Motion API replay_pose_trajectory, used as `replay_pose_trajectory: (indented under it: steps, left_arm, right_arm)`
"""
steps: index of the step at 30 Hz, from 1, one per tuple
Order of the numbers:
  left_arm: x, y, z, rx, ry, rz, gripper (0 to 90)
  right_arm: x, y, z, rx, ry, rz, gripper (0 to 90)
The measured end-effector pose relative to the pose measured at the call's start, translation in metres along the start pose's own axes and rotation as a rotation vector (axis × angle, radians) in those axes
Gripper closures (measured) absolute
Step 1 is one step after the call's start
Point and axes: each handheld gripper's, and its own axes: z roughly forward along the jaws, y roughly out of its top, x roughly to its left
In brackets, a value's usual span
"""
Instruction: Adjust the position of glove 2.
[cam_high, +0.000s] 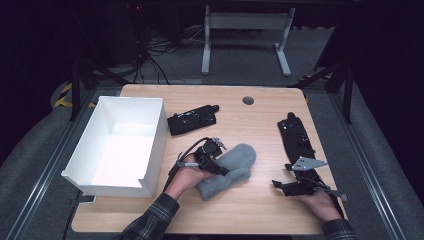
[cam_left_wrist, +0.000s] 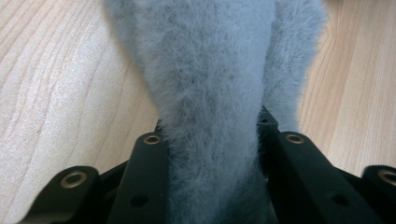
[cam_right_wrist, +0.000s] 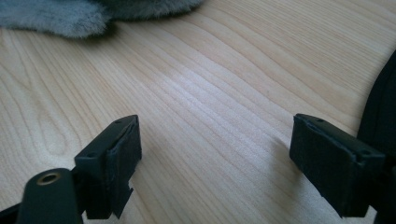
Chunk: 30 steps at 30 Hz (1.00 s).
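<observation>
Where things are hard to see: the left gripper (cam_high: 216, 161) sits on top of the grey fuzzy mitten (cam_high: 231, 169), so in the high view its fingers are hidden by the gripper body and the hand.
Cut off: in the left gripper view the mitten (cam_left_wrist: 212, 93) runs off the top edge and down past the bottom edge, so its ends are out of the picture.
Hard to make out: two black things lie on the bench (cam_high: 250, 210). One black thing (cam_high: 192, 119) is near the far edge, beside the box. A long black thing (cam_high: 297, 137) lies by the right edge. I cannot tell what they are.
Dark part: the room past the far edge of the bench is almost black, with some cables on the floor and the white legs (cam_high: 245, 37) of another stand.
Box: a white box (cam_high: 150, 145) stands at the left side of the bench. Its top is open, and the part of the inside that shows is bare white.
Mitten: it lies near the middle of the bench, a little toward the near edge.
Left fingers: the fingers (cam_left_wrist: 149, 172) are squeezed onto the mitten, with grey fuzz packed between them.
Right gripper (cam_high: 286, 186): it is near the right near corner, held low over the wood.
Right fingers: the fingers (cam_right_wrist: 114, 163) are wide apart, with bare wood between them. They hold nothing.
Right gripper view: a bit of the mitten (cam_right_wrist: 70, 16) peeks in at the top left corner.
</observation>
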Motion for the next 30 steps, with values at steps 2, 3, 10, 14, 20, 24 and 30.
replay_pose_trajectory:
  steps: [2, 3, 10, 14, 20, 24, 30]
  left_arm:
    - [-0.002, 0.000, -0.002, -0.007, 0.005, 0.001, 72.3]
    - [-0.003, 0.000, -0.003, -0.012, 0.007, 0.003, 72.8]
    - [-0.008, 0.002, -0.011, -0.039, 0.009, 0.013, 74.0]
    - [-0.014, 0.006, -0.021, -0.054, 0.026, 0.030, 74.1]
    - [-0.017, 0.007, -0.034, -0.083, 0.046, 0.027, 73.9]
    - [-0.021, 0.011, -0.046, -0.097, 0.065, 0.025, 73.9]
    - [-0.025, 0.018, -0.068, -0.118, 0.082, 0.022, 73.8]
  right_arm:
    - [0.000, 0.000, 0.000, 0.000, 0.000, 0.001, 17.3]
    - [0.000, 0.000, 0.000, 0.000, 0.000, 0.001, 17.3]
    - [0.000, 0.000, 0.000, -0.001, 0.000, 0.001, 17.3]
    - [0.000, 0.000, 0.000, 0.000, 0.000, 0.001, 17.4]
    - [0.000, 0.000, 0.000, 0.000, 0.000, 0.001, 17.3]
    - [0.000, 0.000, 0.000, 0.000, 0.000, 0.001, 17.3]
    - [0.000, 0.000, 0.000, 0.000, -0.002, 0.001, 17.1]
